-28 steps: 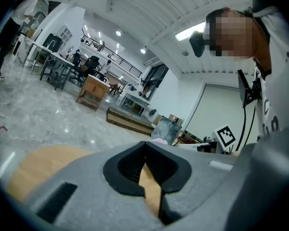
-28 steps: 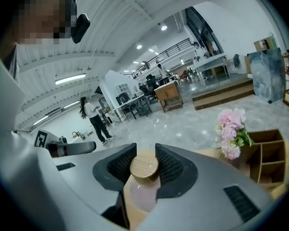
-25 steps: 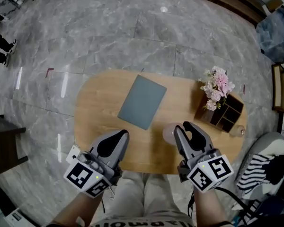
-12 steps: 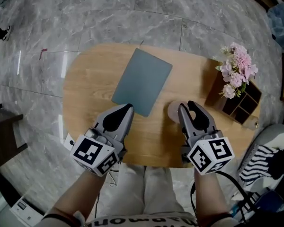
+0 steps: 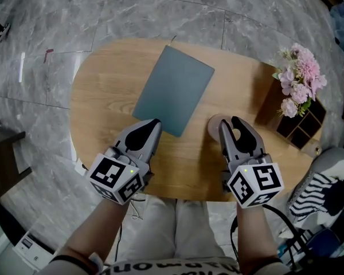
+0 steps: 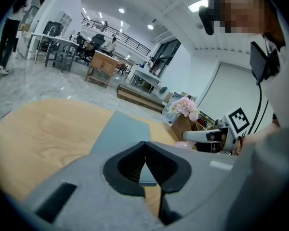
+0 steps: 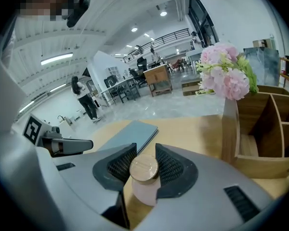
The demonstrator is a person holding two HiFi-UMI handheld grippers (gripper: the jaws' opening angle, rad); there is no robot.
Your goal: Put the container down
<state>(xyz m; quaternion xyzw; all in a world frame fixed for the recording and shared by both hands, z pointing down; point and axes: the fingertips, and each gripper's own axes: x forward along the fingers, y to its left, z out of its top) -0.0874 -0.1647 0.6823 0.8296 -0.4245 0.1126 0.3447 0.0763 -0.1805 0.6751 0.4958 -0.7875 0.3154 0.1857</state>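
A small pale pink container [image 7: 145,190] with a round wooden lid [image 7: 143,168] sits between the jaws of my right gripper [image 7: 143,163], which is shut on it just under the lid. In the head view the container [image 5: 214,128] shows left of the right gripper [image 5: 232,125], low over the wooden table [image 5: 103,96] near its front edge. Whether its base touches the wood I cannot tell. My left gripper [image 5: 151,125] is beside it to the left, its jaws shut and empty [image 6: 145,148], pointing at a grey-blue pad [image 5: 173,89].
A wooden organiser [image 5: 295,122] with pink flowers [image 5: 301,76] stands at the table's right end, close to the right gripper [image 7: 260,129]. A striped cloth [image 5: 321,193] lies off the table at the right. Grey marble floor surrounds the table.
Both grippers have come down closer to the tabletop, the right one still carrying the container. The jaws stand as before.
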